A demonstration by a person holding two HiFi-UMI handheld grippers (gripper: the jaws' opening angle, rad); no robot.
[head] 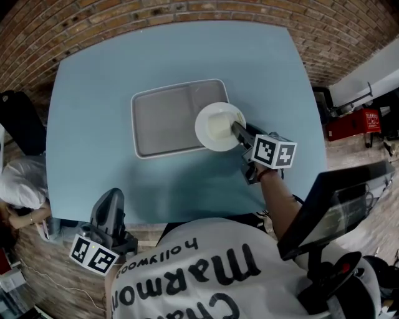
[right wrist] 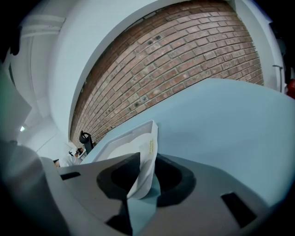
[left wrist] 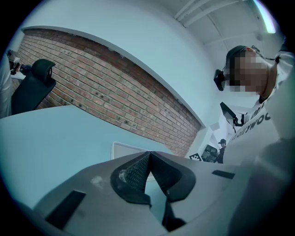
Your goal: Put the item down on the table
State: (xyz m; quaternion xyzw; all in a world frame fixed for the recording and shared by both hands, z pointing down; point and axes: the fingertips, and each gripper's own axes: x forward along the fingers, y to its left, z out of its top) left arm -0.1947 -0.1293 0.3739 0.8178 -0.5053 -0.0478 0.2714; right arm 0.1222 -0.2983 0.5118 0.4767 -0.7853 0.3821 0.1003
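A white plate hangs over the right end of the grey tray on the light blue table. My right gripper is shut on the plate's near-right rim. In the right gripper view the plate's rim stands on edge between the jaws, with the tray beyond it. My left gripper sits at the table's near edge, left of the person. Its fingers meet at the tips with nothing between them.
A brick wall runs behind the table. A black office chair stands at the left. A red box and a dark monitor are at the right. Another person sits at the lower left.
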